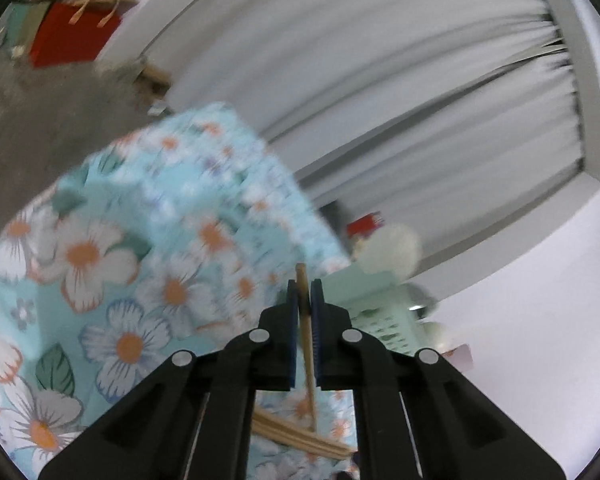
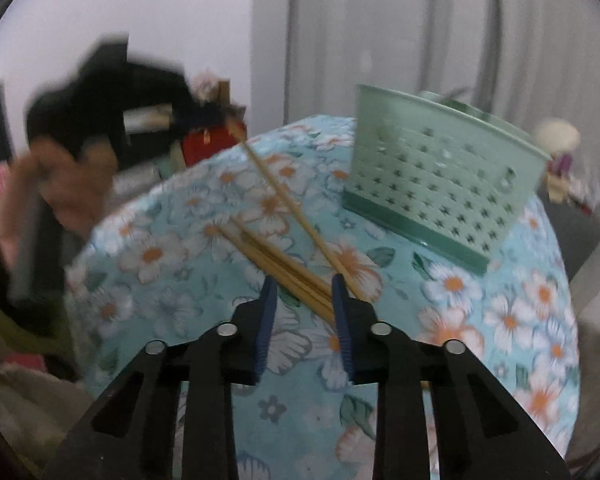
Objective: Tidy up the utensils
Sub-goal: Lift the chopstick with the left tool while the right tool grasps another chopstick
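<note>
My left gripper (image 1: pixel 304 282) is shut on one wooden chopstick (image 1: pixel 309 376), which slants down toward the table. In the right wrist view this chopstick (image 2: pixel 276 188) runs from the blurred left gripper (image 2: pixel 216 118) at upper left down to the cloth beside my right fingertip. Several more chopsticks (image 2: pixel 276 258) lie in a loose bundle on the floral cloth, and they show below the left jaws too (image 1: pixel 300 436). My right gripper (image 2: pixel 304 280) hangs just over the bundle's near end, jaws apart, pads clear of the sticks. A green perforated utensil holder (image 2: pixel 440 184) stands at the back right.
The round table (image 2: pixel 172 280) wears a light-blue floral cloth and drops off on every side. A person's hand (image 2: pixel 64 184) holds the left tool. A red box (image 2: pixel 208 144) and clutter sit behind; a red bag (image 1: pixel 72 36) is on the floor. Pale curtains hang beyond.
</note>
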Available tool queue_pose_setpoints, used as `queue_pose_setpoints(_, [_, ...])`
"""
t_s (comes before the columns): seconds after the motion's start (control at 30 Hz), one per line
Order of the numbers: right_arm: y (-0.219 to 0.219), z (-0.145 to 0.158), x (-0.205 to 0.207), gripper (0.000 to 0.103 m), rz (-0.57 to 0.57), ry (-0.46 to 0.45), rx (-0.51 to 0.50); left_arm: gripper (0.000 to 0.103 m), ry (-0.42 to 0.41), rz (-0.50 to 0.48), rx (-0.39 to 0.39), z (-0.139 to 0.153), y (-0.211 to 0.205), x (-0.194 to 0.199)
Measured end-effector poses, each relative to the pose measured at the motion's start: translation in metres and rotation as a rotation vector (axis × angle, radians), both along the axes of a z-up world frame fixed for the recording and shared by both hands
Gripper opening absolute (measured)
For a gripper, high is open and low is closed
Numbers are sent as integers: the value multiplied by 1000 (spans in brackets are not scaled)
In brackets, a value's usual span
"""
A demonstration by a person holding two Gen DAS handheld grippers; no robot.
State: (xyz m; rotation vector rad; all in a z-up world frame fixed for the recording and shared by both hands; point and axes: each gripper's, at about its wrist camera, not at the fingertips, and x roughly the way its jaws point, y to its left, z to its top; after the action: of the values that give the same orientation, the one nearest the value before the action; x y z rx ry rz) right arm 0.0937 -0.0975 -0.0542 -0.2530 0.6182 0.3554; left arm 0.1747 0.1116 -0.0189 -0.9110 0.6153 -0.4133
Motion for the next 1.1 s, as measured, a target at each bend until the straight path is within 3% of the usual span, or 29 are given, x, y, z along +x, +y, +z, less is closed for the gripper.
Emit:
queue_pose_setpoints(0.13, [24, -4, 7, 18, 42, -24, -107, 4, -97, 18, -2, 23, 14, -12])
queue_pose_setpoints(0.3, [33, 2, 19, 15, 72, -18, -111, 4, -182, 79, -38, 43, 40, -26])
queue_pose_setpoints(0.5, [44, 5, 40, 15, 105, 6, -125, 4, -261, 182, -4, 61, 72, -46])
queue_pose_setpoints(0.73, [55, -20, 75, 11, 153, 133, -193, 5, -251, 220, 30, 56, 88, -55])
queue_pose_setpoints(1.1, [76, -23, 93, 11, 261, 204, -292, 5, -218, 220, 46, 38, 92, -52])
